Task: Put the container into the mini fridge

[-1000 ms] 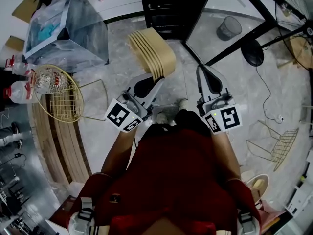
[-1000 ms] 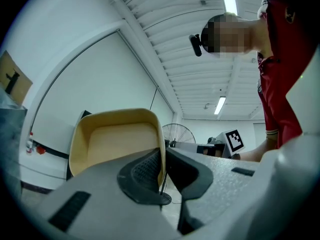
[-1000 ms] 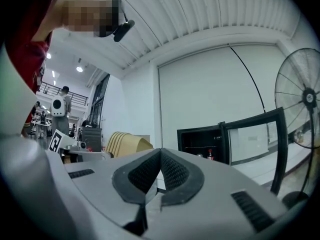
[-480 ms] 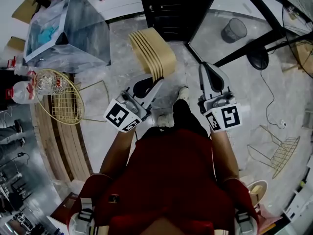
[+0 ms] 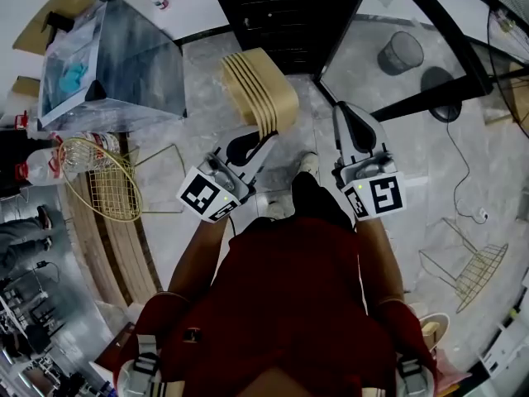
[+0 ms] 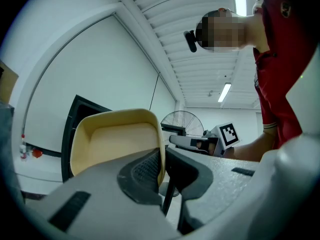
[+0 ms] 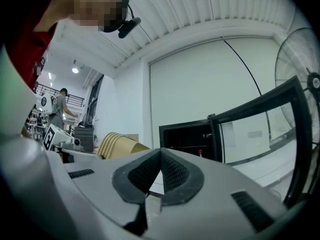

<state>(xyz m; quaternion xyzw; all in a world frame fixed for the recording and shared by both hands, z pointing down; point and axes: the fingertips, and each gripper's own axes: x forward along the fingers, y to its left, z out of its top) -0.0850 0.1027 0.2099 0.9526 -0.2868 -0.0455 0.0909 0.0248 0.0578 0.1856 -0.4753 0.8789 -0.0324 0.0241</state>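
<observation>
A tan ribbed container (image 5: 258, 89) hangs in front of me, and my left gripper (image 5: 246, 145) is shut on its rim. In the left gripper view the container (image 6: 112, 139) shows its hollow side, its wall pinched between the dark pads (image 6: 145, 169). My right gripper (image 5: 352, 127) is held level beside it, shut with nothing between its pads (image 7: 172, 171). The black mini fridge (image 5: 285, 11) stands just ahead with its glass door (image 5: 388, 52) swung open to the right. In the right gripper view the fridge's dark inside (image 7: 187, 136) and the door (image 7: 260, 129) are both visible.
A metal-sided box (image 5: 124, 56) stands at the upper left, with a gold wire basket (image 5: 95, 176) and water bottles (image 5: 33, 168) below it. A grey bin (image 5: 399, 52) shows through the door glass. A standing fan (image 5: 508, 31) and a wire rack (image 5: 467, 267) are at the right.
Both grippers and the container have moved forward toward the fridge; the floor and the things on it slide back beneath them. Neither grip has changed.
</observation>
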